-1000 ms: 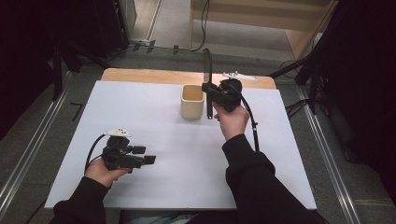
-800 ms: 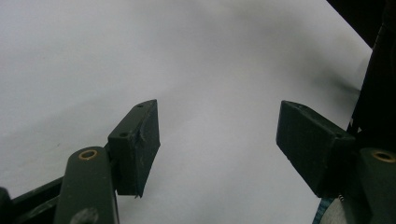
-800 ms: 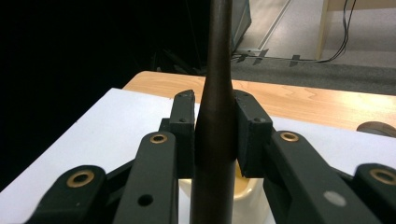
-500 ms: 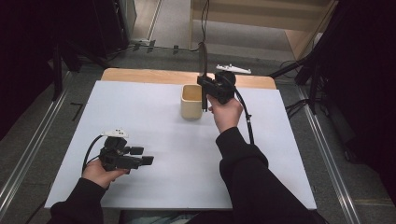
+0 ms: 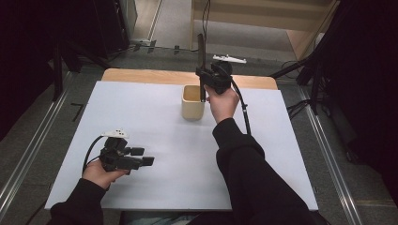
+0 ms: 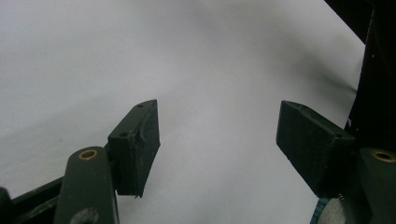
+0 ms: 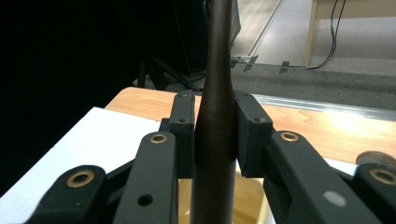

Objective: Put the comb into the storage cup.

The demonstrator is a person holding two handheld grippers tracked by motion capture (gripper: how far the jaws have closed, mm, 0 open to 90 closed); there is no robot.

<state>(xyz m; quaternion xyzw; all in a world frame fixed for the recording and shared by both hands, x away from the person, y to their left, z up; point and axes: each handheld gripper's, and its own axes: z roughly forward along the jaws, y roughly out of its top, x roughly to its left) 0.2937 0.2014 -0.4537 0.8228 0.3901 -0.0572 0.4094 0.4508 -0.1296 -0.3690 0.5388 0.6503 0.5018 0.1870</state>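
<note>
My right gripper (image 5: 202,77) is clamped on a dark utensil handle (image 5: 201,49), which stands close to upright; in the high view it sits at about one o'clock from the middle of the white table top (image 5: 155,126), at the far side. In the right gripper view the two black pads (image 7: 183,135) press against the dark brown stem (image 7: 215,116) from either side, with no gap showing, so the grip is firm. The lower end of the stem runs down into the mouth of a beige cup (image 5: 193,102), which stands on the board just at seven o'clock of my right hand (image 5: 222,101); I cannot tell whether the tip touches the cup's inside. Beyond the white top a strip of bare wooden table edge (image 5: 141,75) shows at twelve o'clock. My left gripper (image 5: 143,157) rests low over the near left part of the board, at about eight o'clock from its middle and well apart from the cup, held in my left hand (image 5: 101,172). In the left gripper view its pads (image 6: 140,144) stand wide apart with bare white surface between them, holding nothing.
</note>
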